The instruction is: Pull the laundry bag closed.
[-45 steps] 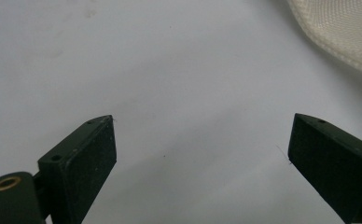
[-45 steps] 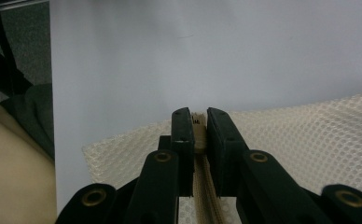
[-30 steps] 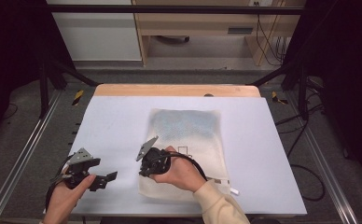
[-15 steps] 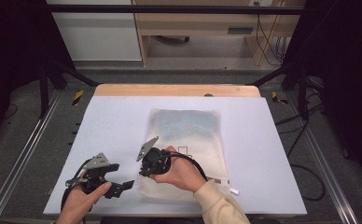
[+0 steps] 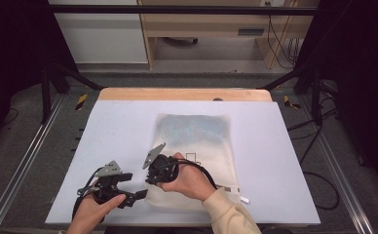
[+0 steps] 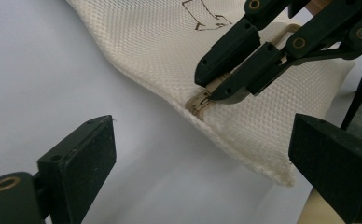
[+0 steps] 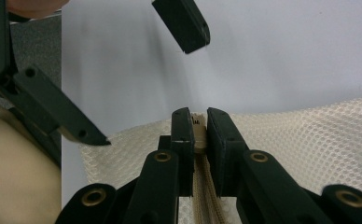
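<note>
While the right gripper [image 5: 154, 181] stays clamped on the zipper end [image 7: 198, 133] of the mesh bag [image 5: 197, 146], the left gripper [image 5: 131, 187] hangs just beside the bag's near-left corner, jaws spread wide, nothing between them. Mesh bag lies flat on the white tabletop [image 5: 114, 131], a bit right of centre, long side running away from the person. Cream-coloured netting, a small line-drawn mark on its upper face, beige zipper tape running along the near edge. What the bag holds, if anything, cannot be told; the mesh looks flat with a faint bluish patch toward the far end.

Left gripper view: the right gripper's jaws [image 6: 235, 79] pinch the tan zipper end [image 6: 198, 103] at the bag's edge [image 6: 263, 140], lifting that edge slightly off the tabletop. Left gripper's own pads stand well apart, either side of that corner, not touching it. Right gripper view: zipper piece squeezed between the two black jaws, zipper tape [image 7: 207, 196] running back toward the camera; one pad of the left gripper [image 7: 181, 23] shows above, apart from the bag.

Small white tag [image 5: 244, 199] lies on the tabletop at the bag's near-right corner. Wooden strip [image 5: 182, 94] along the far tabletop edge. Nothing lies between the left gripper and the bag corner. The person's cream sleeve [image 5: 226, 214] overlaps the bag's near edge.
</note>
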The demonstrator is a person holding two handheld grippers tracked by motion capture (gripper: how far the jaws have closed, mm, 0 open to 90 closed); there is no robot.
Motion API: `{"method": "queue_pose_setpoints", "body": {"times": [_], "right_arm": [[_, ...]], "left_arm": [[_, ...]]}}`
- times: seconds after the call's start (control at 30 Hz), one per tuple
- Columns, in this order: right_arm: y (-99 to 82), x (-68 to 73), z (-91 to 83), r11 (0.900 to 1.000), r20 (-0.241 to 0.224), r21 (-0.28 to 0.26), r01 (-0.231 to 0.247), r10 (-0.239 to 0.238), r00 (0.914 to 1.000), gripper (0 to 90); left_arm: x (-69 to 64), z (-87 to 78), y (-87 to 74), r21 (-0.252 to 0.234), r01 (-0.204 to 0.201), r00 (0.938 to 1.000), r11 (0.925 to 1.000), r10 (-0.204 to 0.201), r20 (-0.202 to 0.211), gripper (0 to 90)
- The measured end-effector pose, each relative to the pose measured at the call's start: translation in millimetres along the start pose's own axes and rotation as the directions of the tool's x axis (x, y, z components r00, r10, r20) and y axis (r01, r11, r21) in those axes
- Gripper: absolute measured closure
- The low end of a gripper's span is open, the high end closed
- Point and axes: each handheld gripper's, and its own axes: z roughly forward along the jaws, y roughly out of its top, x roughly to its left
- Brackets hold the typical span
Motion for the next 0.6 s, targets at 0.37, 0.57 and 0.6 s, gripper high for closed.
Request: {"method": "queue_pose_setpoints", "body": {"times": [0.37, 0.57, 0.6], "right_arm": [[-0.1, -0.6, -4.0, 1.0, 0.006, -0.006, 0.008, -0.008, 1.0, 81.7], [0.1, -0.7, -4.0, 0.9999, 0.007, -0.008, 0.008, -0.008, 0.9999, 81.7], [0.1, -0.5, -4.0, 0.9999, 0.009, -0.008, 0.008, -0.008, 0.9999, 81.7]], "left_arm": [[-1.5, 15.2, 1.4, 0.03, -0.011, 0.9999, 0.9995, 0.011, 0.012, 17.3], [0.3, 19.8, 1.2, 0.024, 0.012, 0.9989, 0.9996, -0.013, 0.045, 24.0], [0.5, 20.5, 1.1, 0.026, 0.015, 0.9988, 0.9996, -0.016, 0.047, 25.0]]}}
